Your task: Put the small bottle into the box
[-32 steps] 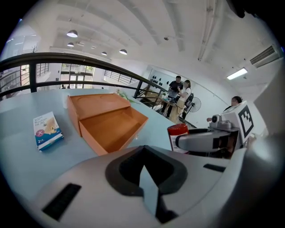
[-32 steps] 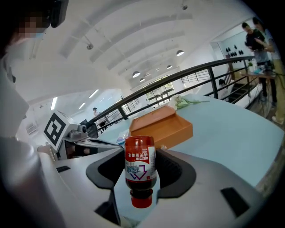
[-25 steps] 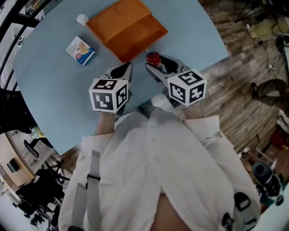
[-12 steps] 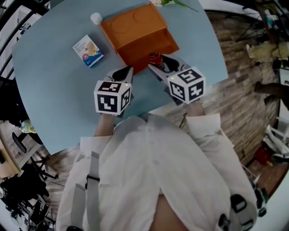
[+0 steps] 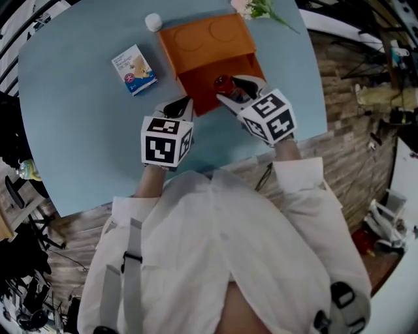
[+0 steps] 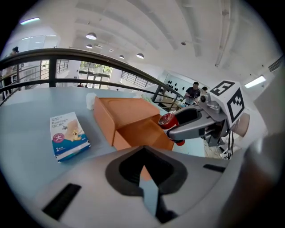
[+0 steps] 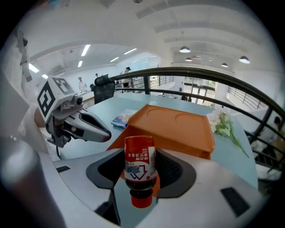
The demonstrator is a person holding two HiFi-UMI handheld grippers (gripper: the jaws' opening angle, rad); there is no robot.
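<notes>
The small bottle point(image 7: 140, 171), dark with a red label and red cap, is clamped cap-toward-me in my right gripper point(image 7: 140, 156), which is shut on it. In the head view the small bottle point(image 5: 223, 83) and the right gripper point(image 5: 228, 90) hang over the near, darker part of the orange box point(image 5: 208, 40). From the left gripper view, the small bottle point(image 6: 168, 121) sits just above the orange box's point(image 6: 120, 115) near right corner. My left gripper point(image 5: 180, 105) is shut and holds nothing, beside the box's near left edge; its jaws point(image 6: 143, 153) meet at the tips.
A small blue-and-white carton point(image 5: 136, 70) lies left of the box on the light blue round table point(image 5: 78, 117). A white round object point(image 5: 153, 21) sits at the box's far left corner, and flowers point(image 5: 258, 8) lie behind it. The table's edge runs close along my right.
Both grippers have closed in on the box. The right one carried the bottle from just short of the box to over its near part.
</notes>
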